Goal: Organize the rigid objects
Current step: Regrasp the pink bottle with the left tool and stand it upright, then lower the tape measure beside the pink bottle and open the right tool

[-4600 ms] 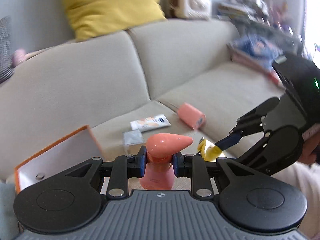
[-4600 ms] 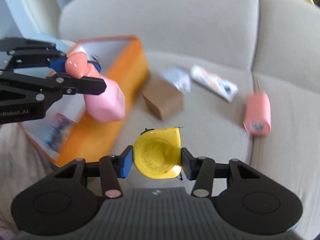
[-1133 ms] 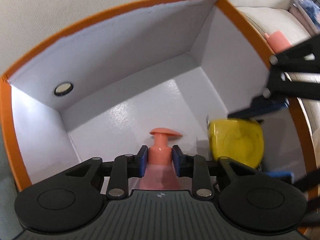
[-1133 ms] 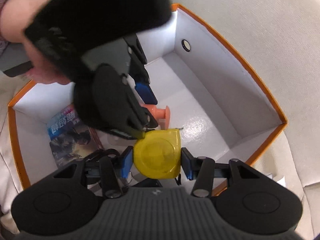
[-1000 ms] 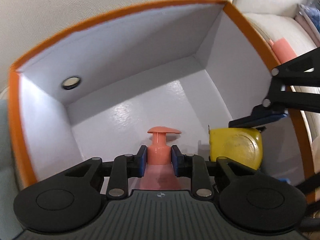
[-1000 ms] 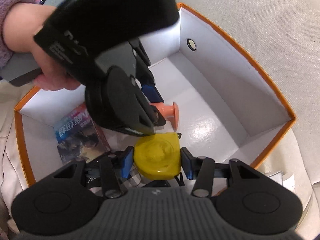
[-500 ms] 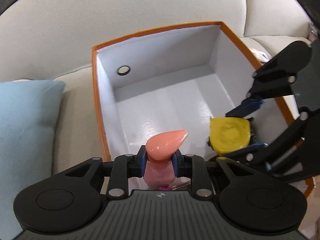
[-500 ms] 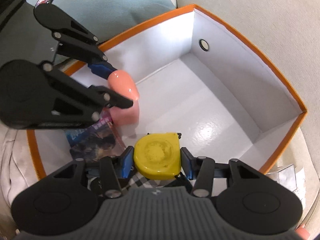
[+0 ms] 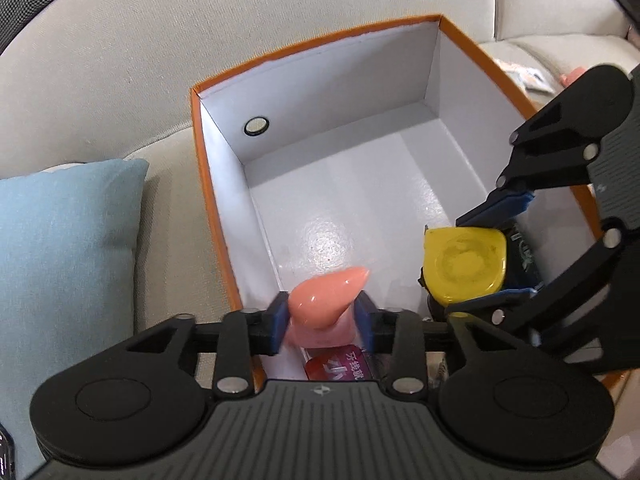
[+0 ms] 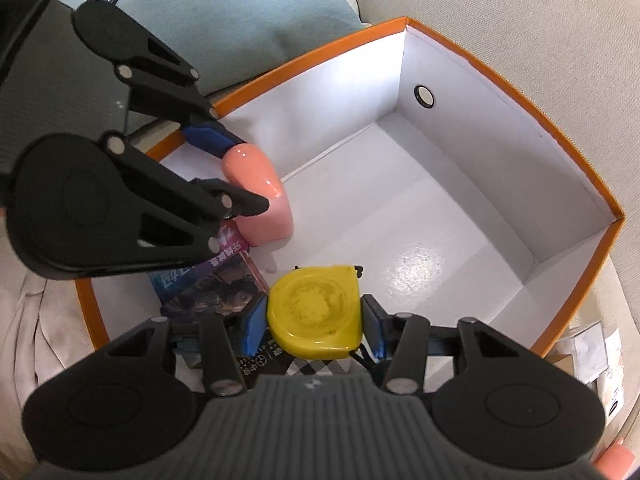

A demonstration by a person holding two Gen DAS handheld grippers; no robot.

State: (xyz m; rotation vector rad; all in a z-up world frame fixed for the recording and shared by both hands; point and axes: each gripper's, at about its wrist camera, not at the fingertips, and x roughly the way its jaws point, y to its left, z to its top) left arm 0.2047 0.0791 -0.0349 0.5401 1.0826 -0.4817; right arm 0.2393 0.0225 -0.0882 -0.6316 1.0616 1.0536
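Dropping stuff into the orange box (image 9: 208, 184) | my left claw (image 9: 321, 317) had just been opening, pads off the pink pump bottle (image 9: 326, 300) between them | right claw (image 10: 314, 326) clamped the yellow tape measure (image 10: 314, 314) low over the box floor, ready to set down

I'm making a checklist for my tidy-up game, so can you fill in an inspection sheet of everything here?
Surface: beige sofa with an orange box standing on it.
Job's things: pink pump bottle and yellow tape measure, both inside the box.
Clutter: printed packets on the box floor; more packets on the sofa beside the box.
Grippers: left gripper has just been opening, with the bottle's pump head between its pads; right gripper is shut on the tape measure.
Cables: nothing seen.
Surroundings: blue cushion next to the box.
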